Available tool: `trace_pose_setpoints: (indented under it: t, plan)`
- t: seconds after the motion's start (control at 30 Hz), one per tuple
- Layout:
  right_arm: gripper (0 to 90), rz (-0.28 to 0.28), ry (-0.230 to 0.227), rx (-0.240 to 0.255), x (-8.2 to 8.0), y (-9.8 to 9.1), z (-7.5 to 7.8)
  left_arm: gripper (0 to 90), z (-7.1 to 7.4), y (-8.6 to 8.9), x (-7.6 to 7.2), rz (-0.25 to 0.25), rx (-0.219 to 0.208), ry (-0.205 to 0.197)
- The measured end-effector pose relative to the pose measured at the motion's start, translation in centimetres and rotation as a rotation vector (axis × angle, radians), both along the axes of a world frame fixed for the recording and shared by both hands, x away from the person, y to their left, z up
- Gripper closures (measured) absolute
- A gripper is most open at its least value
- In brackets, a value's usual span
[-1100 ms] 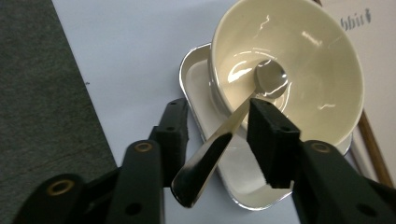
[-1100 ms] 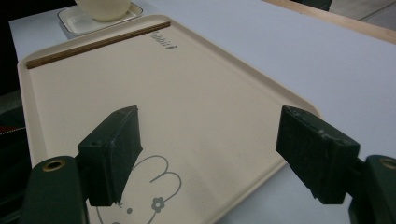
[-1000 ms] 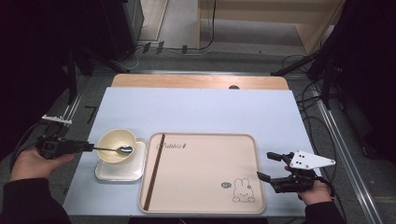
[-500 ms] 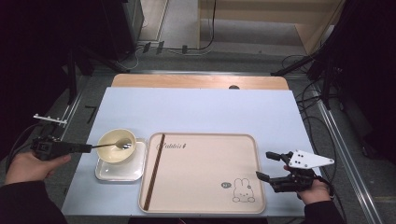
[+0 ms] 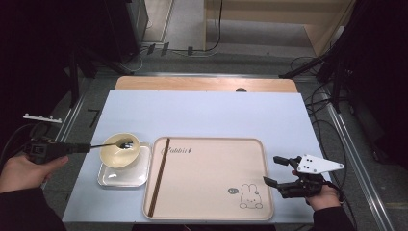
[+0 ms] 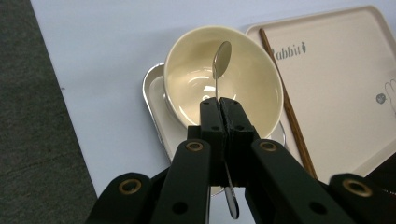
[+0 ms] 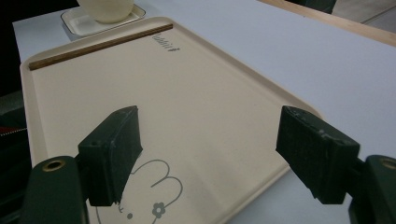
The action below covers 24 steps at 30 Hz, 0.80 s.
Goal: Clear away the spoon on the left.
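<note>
Spoon [image 6: 221, 58] hung over the bowl [image 6: 252, 79], clamped in the left gripper [image 6: 220, 112] held level; right gripper [image 7: 210, 154] gaped above the tray's [image 7: 196, 93] near edge.

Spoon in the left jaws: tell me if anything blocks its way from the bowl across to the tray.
Nothing visible does. The left gripper holds the spoon above the bowl. On the tray only the chopsticks lie along its near-bowl edge, flat and low.

Black hand-held gripper [image 6: 219, 112] arms carry brass-ringed screw holes; sleeves are dark.
</note>
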State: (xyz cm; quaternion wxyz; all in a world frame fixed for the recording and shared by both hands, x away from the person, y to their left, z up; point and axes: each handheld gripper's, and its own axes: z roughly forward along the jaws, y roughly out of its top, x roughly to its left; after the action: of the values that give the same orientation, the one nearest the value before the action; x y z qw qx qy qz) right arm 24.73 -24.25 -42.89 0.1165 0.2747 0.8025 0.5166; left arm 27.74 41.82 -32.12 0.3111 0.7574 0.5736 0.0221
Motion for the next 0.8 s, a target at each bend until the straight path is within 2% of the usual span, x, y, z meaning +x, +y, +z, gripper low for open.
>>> trace_pose_setpoints:
  t: [0.2, 0.27, 0.57, 0.67, 0.8]
  plan:
    - [22.4, 0.001, 0.001, -0.002, 0.0, 0.0, 0.0, 89.8, 1.3, -0.5, -0.5, 0.003, 0.001, -0.027]
    - [22.4, 0.001, 0.001, -0.003, 0.0, 0.0, 0.0, 89.8, 1.6, -0.8, -0.5, -0.009, -0.016, -0.034]
    - [22.4, 0.002, -0.001, -0.001, 0.0, 0.0, 0.0, 89.8, 1.9, -2.6, -0.1, -0.043, -0.02, -0.022]
    - [22.4, -0.001, 0.001, -0.002, 0.0, 0.0, 0.0, 89.8, 1.7, -3.3, 0.1, -0.071, -0.03, -0.015]
    - [22.4, -0.001, 0.001, -0.003, 0.0, 0.0, 0.0, 89.8, 1.4, -4.3, 0.6, -0.081, -0.031, -0.003]
